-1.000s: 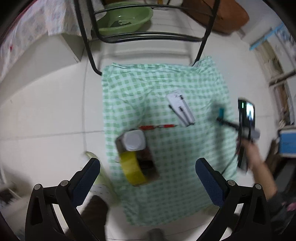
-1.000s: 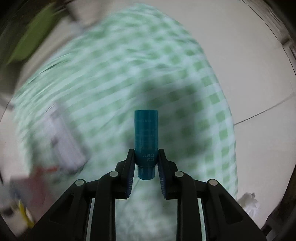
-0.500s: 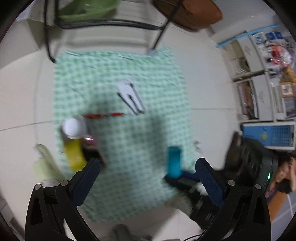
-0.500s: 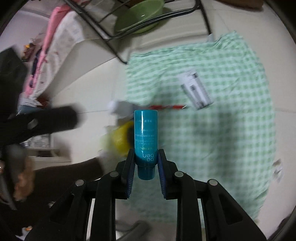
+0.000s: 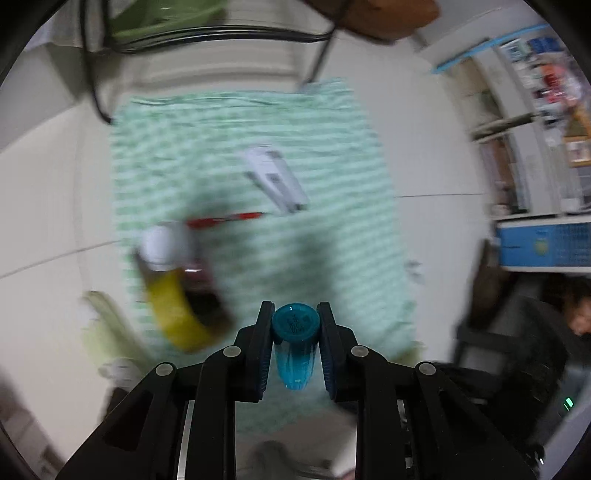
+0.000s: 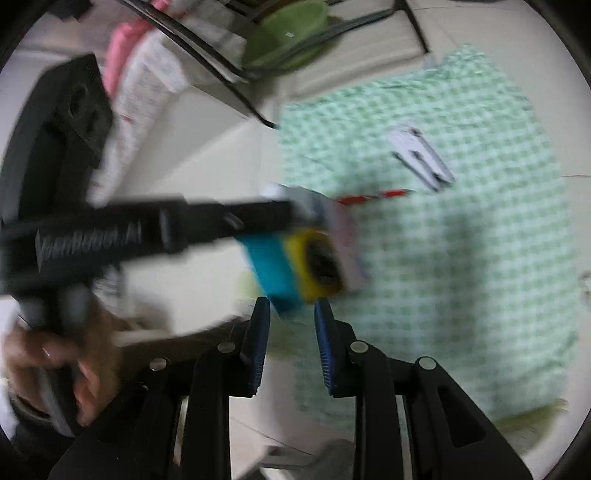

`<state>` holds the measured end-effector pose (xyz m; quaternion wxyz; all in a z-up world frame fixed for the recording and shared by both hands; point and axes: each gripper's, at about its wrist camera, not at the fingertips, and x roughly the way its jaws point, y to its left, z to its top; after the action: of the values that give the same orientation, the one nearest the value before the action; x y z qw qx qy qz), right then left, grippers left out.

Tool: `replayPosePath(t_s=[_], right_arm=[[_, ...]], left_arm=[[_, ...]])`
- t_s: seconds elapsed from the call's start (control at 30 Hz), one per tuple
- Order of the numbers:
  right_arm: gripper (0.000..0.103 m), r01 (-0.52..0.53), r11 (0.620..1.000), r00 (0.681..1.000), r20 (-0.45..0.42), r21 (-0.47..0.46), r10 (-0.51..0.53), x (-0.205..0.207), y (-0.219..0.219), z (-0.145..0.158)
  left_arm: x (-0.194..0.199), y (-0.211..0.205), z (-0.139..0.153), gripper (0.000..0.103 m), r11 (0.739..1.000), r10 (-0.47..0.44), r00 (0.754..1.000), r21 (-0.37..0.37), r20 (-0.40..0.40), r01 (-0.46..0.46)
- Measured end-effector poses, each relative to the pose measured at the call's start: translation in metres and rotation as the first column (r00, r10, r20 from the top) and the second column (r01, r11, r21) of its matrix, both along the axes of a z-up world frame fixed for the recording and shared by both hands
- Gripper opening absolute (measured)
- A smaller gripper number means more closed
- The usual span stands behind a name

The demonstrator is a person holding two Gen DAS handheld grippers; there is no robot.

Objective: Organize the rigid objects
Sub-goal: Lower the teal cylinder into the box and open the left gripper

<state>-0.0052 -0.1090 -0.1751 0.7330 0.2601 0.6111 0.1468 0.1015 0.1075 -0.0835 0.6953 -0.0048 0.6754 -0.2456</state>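
Observation:
A teal tube [image 5: 295, 326] stands cap-up between the fingers of my left gripper [image 5: 295, 314], whose jaws are closing and press on both its sides. In the right wrist view the same tube [image 6: 275, 273] hangs just beyond my right gripper [image 6: 291, 314]. The right gripper's jaws are opening and its pads do not touch the tube. On the green checked cloth [image 5: 332, 147] below lie a white pack [image 5: 275, 179] and a red pen [image 5: 225, 219]. A brown box [image 5: 207, 295] there holds a white-capped bottle [image 5: 162, 243] and a yellow tape roll [image 5: 173, 314].
A green basin [image 6: 288, 33] sits under a black wire rack [image 5: 207, 33] beyond the cloth. Shelves [image 5: 535, 110] and a blue crate [image 5: 546, 243] stand at the right. A person's hand [image 6: 55, 369] grips the left tool's handle. Pale floor tiles surround the cloth.
The teal tube went from the right gripper's jaws into the left gripper's. The left jaws closed on it from wide open, and the right jaws spread off it.

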Motion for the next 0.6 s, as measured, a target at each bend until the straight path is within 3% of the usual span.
replayPosePath(t_s=[0.07,0.13,0.27,0.53,0.6], right_arm=[[0.043,0.003,0.997,1.0,-0.01,-0.08,-0.004,-0.006,-0.002,-0.003],[0.045,0.007,0.994,0.999,-0.045,-0.113,-0.012,-0.009,-0.006,-0.013],[0.045,0.044,0.995,0.994,-0.097,-0.087,-0.052,-0.018,-0.022,-0.031],[0.048,0.078,0.993,0.99,-0.113,-0.089,-0.088,-0.026,-0.037,-0.039],[0.052,0.081,0.992,0.99,-0.111,-0.097,-0.091,-0.027,-0.039,-0.04]], left_arm=[[0.004,0.005,-0.009,0.02,0.998,-0.008,1.0,0.054,0.003,0.008],[0.009,0.012,-0.02,0.02,0.995,-0.018,1.0,0.102,-0.007,0.018],[0.014,0.007,-0.041,0.02,0.982,-0.03,1.0,0.185,-0.005,0.031],[0.018,-0.009,-0.08,0.021,0.964,0.025,0.993,0.267,-0.119,0.008],[0.022,-0.011,-0.089,0.028,0.956,0.033,0.984,0.293,-0.173,0.02]])
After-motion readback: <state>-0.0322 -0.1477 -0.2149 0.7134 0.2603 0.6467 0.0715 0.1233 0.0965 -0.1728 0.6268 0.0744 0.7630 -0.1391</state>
